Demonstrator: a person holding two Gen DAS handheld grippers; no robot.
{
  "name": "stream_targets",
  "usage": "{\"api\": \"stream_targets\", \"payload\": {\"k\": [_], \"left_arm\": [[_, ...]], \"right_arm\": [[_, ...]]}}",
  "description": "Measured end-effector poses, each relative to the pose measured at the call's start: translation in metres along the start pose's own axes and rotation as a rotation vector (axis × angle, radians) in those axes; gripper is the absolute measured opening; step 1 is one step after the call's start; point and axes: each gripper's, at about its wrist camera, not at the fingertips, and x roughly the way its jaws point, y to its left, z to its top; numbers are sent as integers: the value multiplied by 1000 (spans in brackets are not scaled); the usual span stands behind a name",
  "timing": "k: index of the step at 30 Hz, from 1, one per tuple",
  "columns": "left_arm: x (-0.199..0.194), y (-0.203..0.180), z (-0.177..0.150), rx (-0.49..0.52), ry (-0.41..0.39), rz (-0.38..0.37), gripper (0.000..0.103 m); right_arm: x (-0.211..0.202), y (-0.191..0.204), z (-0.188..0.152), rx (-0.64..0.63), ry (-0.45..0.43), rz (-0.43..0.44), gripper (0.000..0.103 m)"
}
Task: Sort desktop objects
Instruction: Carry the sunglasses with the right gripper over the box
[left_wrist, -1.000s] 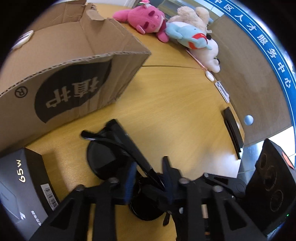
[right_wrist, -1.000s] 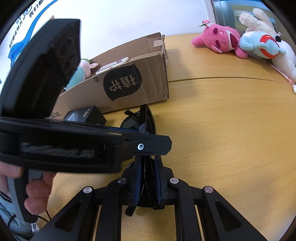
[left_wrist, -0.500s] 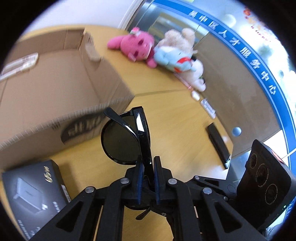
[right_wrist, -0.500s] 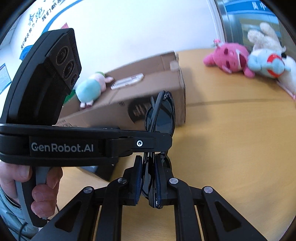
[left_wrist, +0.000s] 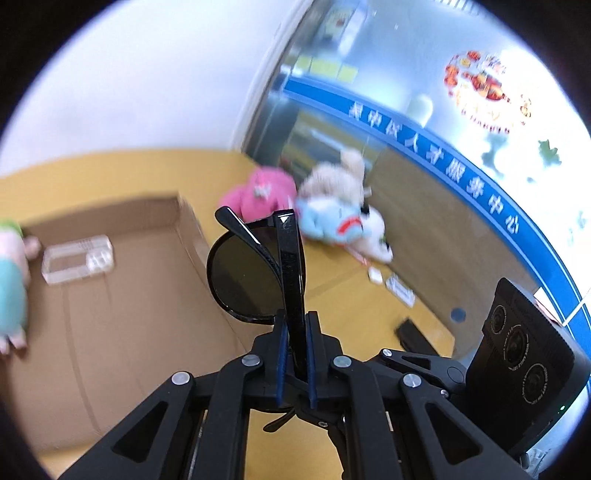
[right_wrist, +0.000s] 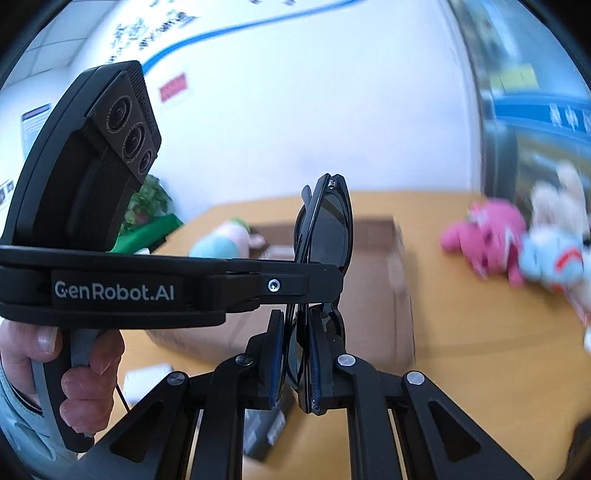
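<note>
Folded black plastic sunglasses (left_wrist: 258, 273) clamped between both our grippers

Left gripper (left_wrist: 294, 354) and right gripper (right_wrist: 295, 354) pinch them — long axis upright, hinge end toward frame top.

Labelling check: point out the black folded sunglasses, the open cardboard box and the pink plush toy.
Black folded sunglasses (left_wrist: 242, 275): left wrist view, on the dark lens.
Open cardboard box (left_wrist: 122, 317): left wrist view, on the bare inner floor.
Pink plush toy (right_wrist: 484, 232): right wrist view, on its body.
</note>
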Motion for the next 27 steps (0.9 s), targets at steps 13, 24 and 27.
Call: {"api": "stream_targets", "payload": {"k": [13,24,27], "left_arm": [[-60,8,105,98,-174,83,7],[-18,71,165,19,-121,100,7],[8,94,175,-17,-81,100,7]], "right_arm": [[16,34,128,-94,-154,64,11],[100,-2,193,-68,-72,97,11],[130,-16,199,-43,-33,104,11]]}}
